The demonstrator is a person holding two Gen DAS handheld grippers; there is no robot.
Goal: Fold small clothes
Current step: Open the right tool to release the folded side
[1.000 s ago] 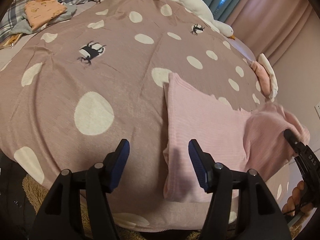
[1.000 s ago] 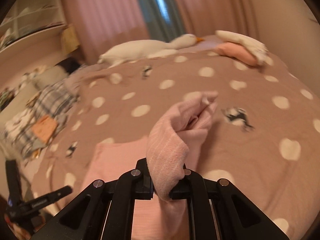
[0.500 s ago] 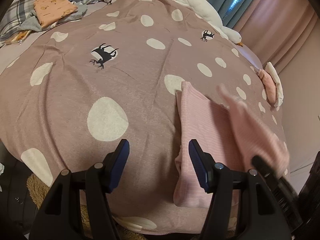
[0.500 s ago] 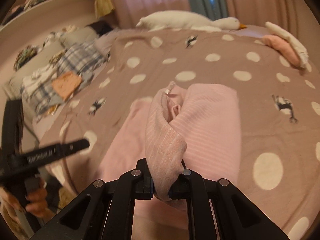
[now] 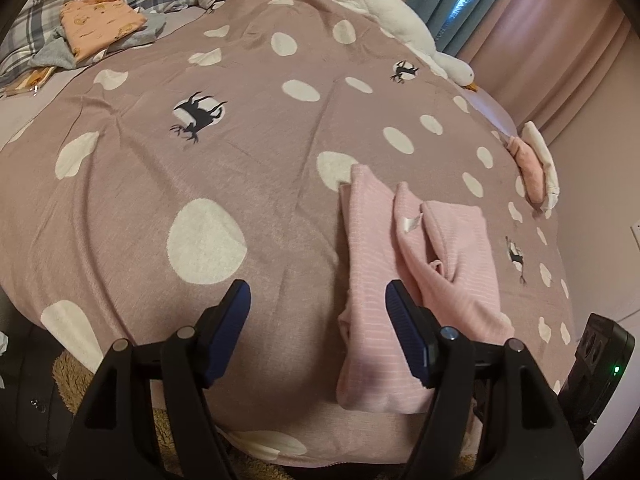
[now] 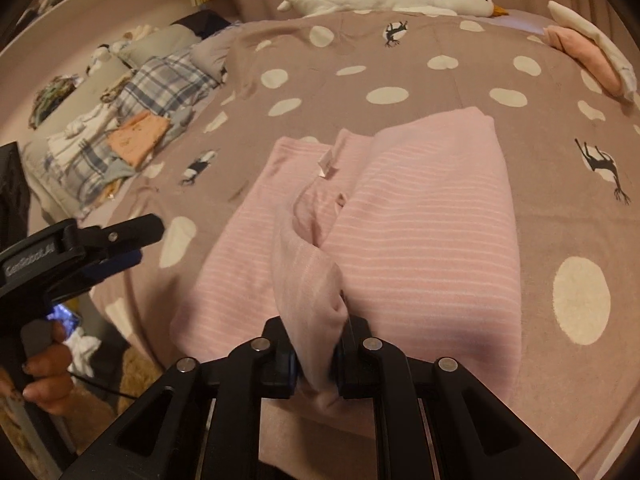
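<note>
A pink striped garment point(image 5: 424, 264) point(image 6: 420, 236) lies partly folded on the spotted bedspread point(image 5: 200, 168), its right part laid over the left. My right gripper point(image 6: 316, 356) is shut on a bunched corner of that garment at its near edge. Only the right gripper's black body point(image 5: 600, 360) shows in the left wrist view. My left gripper point(image 5: 318, 308) hovers over the bedspread just left of the garment's near edge; its jaws are opening and nothing is between the blue pads point(image 5: 404, 328). From the right wrist view the left gripper point(image 6: 132, 240) is seen held by a hand point(image 6: 44, 376).
A white goose plush point(image 5: 400, 28) lies at the far edge of the bed. Folded pink and white clothes point(image 5: 534, 164) sit at the far right. An orange folded garment point(image 5: 100, 24) rests on plaid bedding at the far left. Floor and a fuzzy rug point(image 6: 136, 376) lie below the bed's near edge.
My right gripper has carried the garment's right part over to the left and down, so it now lies flat on the other half. The left gripper's jaws have widened a little.
</note>
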